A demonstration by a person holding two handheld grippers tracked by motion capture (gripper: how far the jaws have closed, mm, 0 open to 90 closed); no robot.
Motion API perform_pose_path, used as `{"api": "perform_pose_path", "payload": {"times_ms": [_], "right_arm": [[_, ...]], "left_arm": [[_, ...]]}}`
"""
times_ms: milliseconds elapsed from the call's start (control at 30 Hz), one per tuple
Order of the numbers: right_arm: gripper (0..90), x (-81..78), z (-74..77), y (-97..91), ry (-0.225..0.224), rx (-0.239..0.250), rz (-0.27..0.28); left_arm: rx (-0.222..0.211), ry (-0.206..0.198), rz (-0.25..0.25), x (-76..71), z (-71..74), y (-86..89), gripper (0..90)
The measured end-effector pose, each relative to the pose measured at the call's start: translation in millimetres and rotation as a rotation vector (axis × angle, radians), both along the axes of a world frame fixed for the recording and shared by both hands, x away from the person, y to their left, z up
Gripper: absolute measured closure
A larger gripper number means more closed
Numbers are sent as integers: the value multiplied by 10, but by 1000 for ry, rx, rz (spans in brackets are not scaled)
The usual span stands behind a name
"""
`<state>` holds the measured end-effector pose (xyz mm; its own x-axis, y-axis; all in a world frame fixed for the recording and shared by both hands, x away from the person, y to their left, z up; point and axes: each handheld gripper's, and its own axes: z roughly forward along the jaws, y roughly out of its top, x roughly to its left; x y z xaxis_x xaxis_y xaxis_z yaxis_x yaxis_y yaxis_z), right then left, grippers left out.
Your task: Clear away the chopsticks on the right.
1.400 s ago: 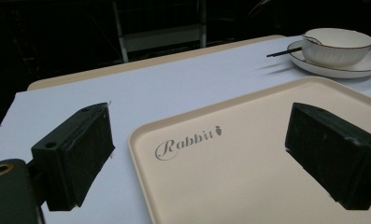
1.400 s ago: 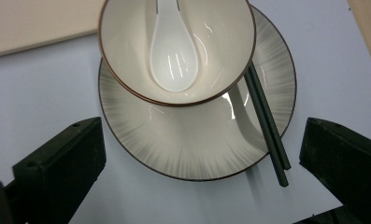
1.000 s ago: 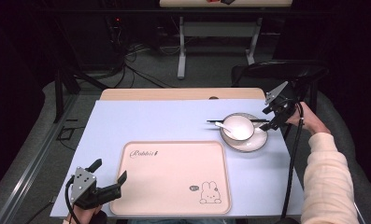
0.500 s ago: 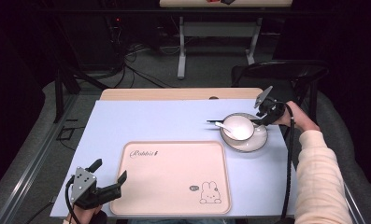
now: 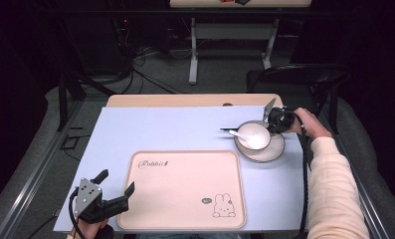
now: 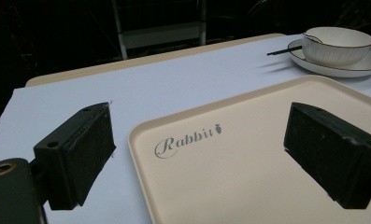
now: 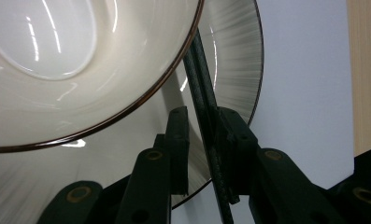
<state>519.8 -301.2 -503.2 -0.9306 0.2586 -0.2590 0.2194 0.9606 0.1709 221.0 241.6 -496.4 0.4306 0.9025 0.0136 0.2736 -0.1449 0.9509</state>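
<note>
- My left gripper [image 5: 116,195] sits low at the near left of the counter [image 5: 175,129]. Its jaws are spread wide and hold nothing.
- In the left gripper view, one jaw is over the blue cover and the other is over the tray [image 6: 248,154]. I think this gripper is just waiting by the tray's near left corner.
- The tray is pink, flat and bare, with the word "Rabbit" and a small bunny on it. It lies in the middle near me.
- Past the tray on the right stands the bowl [image 5: 253,136] on its plate [image 5: 273,152]. A white spoon [image 5: 240,134] lies in the bowl.
- The chopsticks [image 7: 203,88] are thin and dark. They lie on the plate, right beside the bowl, and their tips stick out to the left over the counter.
- My right gripper [image 7: 203,149] is at the far side of the bowl. Its jaws are nearly together with the chopsticks between them. I cannot tell if they squeeze tight yet.
- I think the step now is grabbing the chopsticks.
- Next I should pinch firmly, then lift slowly, so I do not bump the bowl or tip the spoon.
</note>
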Motion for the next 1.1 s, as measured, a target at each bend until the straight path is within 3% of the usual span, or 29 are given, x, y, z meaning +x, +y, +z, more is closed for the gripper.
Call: {"api": "perform_pose_path", "payload": {"times_ms": [167,267,300,333,400,600,667,800,933,1100], "right_arm": [[781,0,0,0,0,0,0],[770,15,-42,-7,29,-2,4],[753,-1,-53,-4,50,-1,-27],[751,18,-69,-4,61,-2,-2],[763,29,-92,4,68,-18,4],[828,17,-78,0,97,24,-4],[829,1,-57,0,101,18,-19],[842,3,-19,-55,92,58,-38],[844,-14,40,-103,92,67,-67],[846,-47,141,-151,64,128,-90]], "left_arm": [[-1,-1,-2,4,-2,-3,84],[2,2,-4,3,-1,-3,84],[3,2,-4,3,-1,-3,84],[2,-1,-3,5,-2,-5,84],[4,2,-4,5,-1,-5,84],[7,2,-8,5,0,-4,84],[7,2,-8,5,0,-3,84],[7,1,-10,4,1,2,84],[6,0,-6,9,-1,-1,84],[10,3,-9,13,-1,-10,84]]}}
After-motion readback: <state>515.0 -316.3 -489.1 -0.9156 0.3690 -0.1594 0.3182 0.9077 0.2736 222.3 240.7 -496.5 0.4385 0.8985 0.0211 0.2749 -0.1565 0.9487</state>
